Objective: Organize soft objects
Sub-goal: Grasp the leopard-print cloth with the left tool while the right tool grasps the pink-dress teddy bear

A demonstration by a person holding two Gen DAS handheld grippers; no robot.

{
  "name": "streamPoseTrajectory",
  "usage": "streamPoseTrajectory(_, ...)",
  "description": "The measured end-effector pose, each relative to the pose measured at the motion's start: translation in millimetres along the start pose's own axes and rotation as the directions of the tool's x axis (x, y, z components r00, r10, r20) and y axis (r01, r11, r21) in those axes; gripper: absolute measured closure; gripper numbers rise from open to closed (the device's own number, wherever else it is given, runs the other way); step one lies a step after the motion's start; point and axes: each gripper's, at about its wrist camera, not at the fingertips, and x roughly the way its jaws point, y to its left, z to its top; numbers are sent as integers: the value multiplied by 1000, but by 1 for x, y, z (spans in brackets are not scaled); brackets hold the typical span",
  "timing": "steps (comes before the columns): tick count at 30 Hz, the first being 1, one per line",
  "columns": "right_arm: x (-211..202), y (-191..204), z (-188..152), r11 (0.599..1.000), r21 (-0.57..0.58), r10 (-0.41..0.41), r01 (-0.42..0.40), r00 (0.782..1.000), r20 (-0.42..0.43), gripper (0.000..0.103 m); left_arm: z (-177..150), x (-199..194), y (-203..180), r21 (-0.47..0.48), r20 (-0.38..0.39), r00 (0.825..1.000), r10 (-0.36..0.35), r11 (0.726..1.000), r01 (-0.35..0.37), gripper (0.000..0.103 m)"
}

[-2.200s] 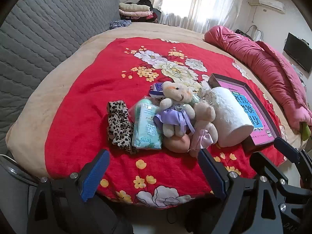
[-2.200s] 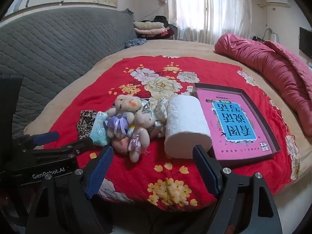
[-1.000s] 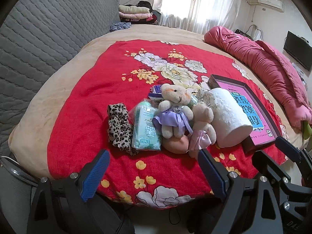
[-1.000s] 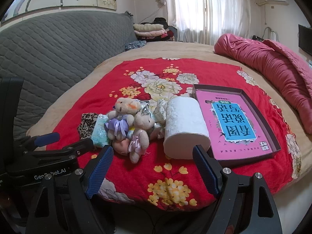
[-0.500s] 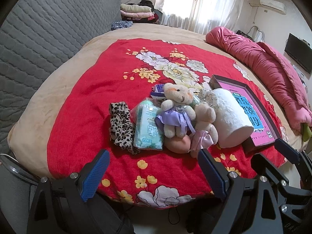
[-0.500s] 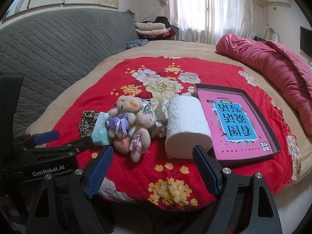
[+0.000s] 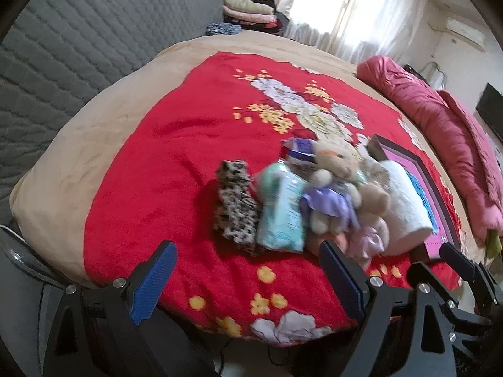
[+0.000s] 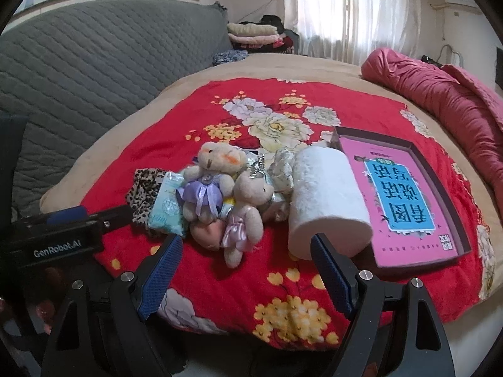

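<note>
A heap of soft things lies near the front edge of a plush red floral blanket [image 8: 220, 116]: a fuzzy cream teddy bear in a satin lilac dress [image 8: 210, 178], a smaller beige bear with a pink bow [image 8: 248, 213], a crinkly mint tissue pack [image 8: 166, 205], a leopard-print cloth [image 8: 143, 188] and a fluffy white paper roll [image 8: 327, 201] lying against a shallow brown tray [image 8: 452, 201] that holds a glossy pink book [image 8: 399, 194]. The left gripper [image 7: 248, 278] and right gripper [image 8: 245, 270] hover level before the heap, jaws wide, empty.
</note>
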Motion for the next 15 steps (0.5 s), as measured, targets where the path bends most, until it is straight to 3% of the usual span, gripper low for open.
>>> streamPoseTrajectory(9, 42, 0, 11, 999, -10, -38, 37, 997, -71, 19, 21, 39, 32, -71, -20, 999, 28, 997, -30, 15)
streamPoseTrajectory(15, 54, 4, 12, 998, -35, -48, 46, 996, -69, 26, 30, 63, 35, -81, -37, 999, 37, 996, -40, 19)
